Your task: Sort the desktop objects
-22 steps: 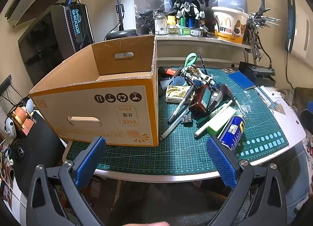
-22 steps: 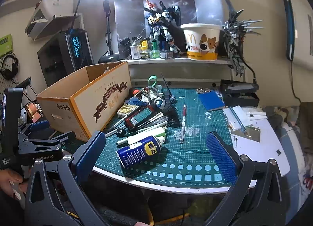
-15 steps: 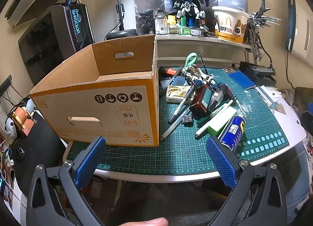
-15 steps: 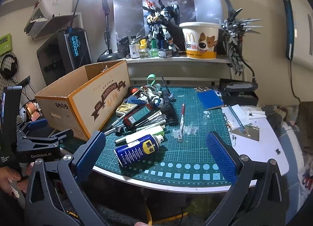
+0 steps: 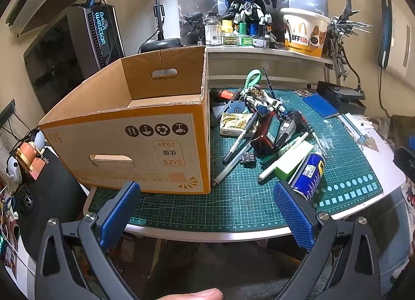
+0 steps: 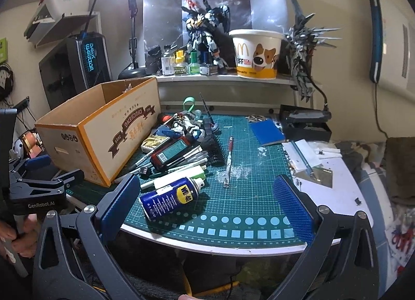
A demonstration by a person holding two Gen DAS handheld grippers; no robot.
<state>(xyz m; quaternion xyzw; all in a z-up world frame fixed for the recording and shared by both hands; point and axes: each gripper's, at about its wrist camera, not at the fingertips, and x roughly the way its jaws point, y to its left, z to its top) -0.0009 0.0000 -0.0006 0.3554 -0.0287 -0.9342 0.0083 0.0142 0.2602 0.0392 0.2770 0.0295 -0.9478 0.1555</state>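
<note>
Cardboard box (image 5: pixel 135 131): counter's left edge, open-topped to receive sorted items. Clutter pile w/ WD-40 can (image 6: pixel 171 197): counter centre-front, unsorted. Left claw (image 5: pixel 207 211), right claw (image 6: pixel 207 206): both spread wide, empty, off front edge.

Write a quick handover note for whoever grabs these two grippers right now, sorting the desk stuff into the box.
Left gripper: open, empty, held off the near edge of the green cutting mat, in front of the cardboard box.
Right gripper: open, empty, lined up toward the WD-40 can.
Things: the can lies on its side at the near end of a pile of pens and tools just right of the box. A red-tipped craft knife lies apart on the mat.
Done: nothing visibly sorted; the part of the box interior in view looks empty.
Left: everything in the pile; the can looks like the easiest first pick.
</note>
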